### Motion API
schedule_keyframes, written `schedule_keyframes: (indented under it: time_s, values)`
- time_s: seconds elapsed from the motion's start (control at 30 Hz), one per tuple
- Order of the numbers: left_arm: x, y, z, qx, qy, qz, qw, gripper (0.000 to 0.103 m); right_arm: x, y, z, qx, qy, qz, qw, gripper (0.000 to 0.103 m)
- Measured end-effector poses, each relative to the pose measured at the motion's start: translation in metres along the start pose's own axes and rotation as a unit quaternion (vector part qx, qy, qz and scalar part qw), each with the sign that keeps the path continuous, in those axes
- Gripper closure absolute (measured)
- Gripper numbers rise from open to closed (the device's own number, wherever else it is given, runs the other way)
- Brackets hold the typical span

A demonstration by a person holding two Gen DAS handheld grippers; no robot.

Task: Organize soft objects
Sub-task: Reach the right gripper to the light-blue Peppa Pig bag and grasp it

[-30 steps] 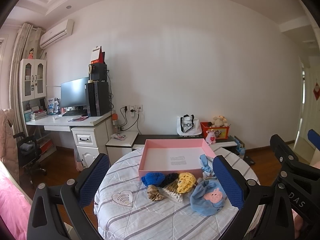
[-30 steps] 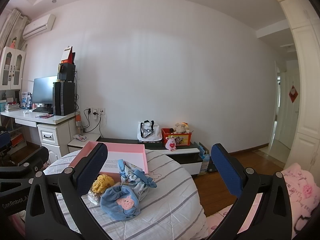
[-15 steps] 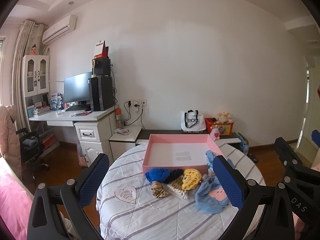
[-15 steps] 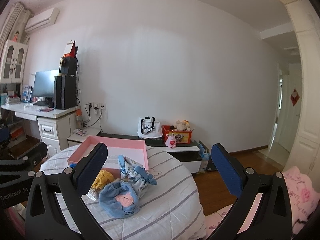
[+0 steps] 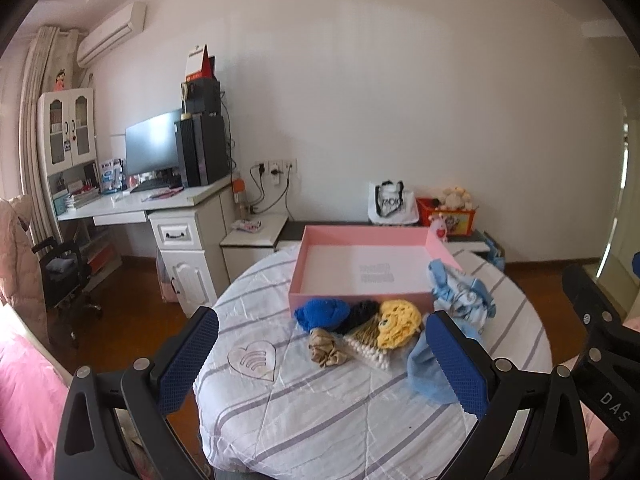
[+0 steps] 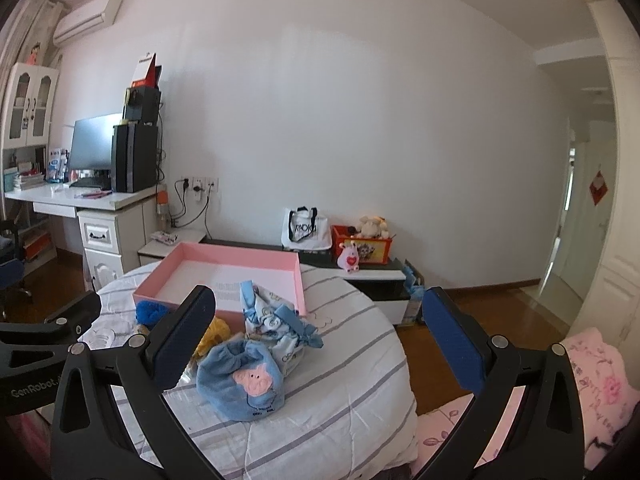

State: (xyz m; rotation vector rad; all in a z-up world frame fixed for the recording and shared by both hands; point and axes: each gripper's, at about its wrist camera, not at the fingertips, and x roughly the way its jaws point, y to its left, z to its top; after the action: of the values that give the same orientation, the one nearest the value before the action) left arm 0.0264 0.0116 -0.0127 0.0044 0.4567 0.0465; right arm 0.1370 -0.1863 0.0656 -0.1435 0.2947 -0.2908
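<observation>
Left wrist view vs. 1 s ago: table (image 5: 320, 408) and pink box (image 5: 362, 298) now further right and lower in frame, so both grippers easing in on the pile; nothing moved yet, box empty. Soft items bunched at box's near edge: blue knit (image 5: 322, 314), yellow knit (image 5: 398, 322), scrunchie (image 5: 326, 353); blue pig hat (image 6: 244, 382) and bow-print cloth (image 6: 276, 322) toward table's right edge. Left gripper (image 5: 322, 362) wide open, holding nothing, touching nothing. Right gripper (image 6: 318, 346) likewise wide open, empty.
</observation>
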Motion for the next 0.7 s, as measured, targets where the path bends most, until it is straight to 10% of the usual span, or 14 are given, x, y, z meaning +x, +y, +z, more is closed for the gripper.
schedule_keyframes:
  time_s: [0.7]
  values:
    - [0.064, -0.002, -0.009, 0.015, 0.081, 0.011, 0.9965, 0.001, 0.056, 0.013, -0.031, -0.017, 0.100, 0.016, 0.995, 0.000]
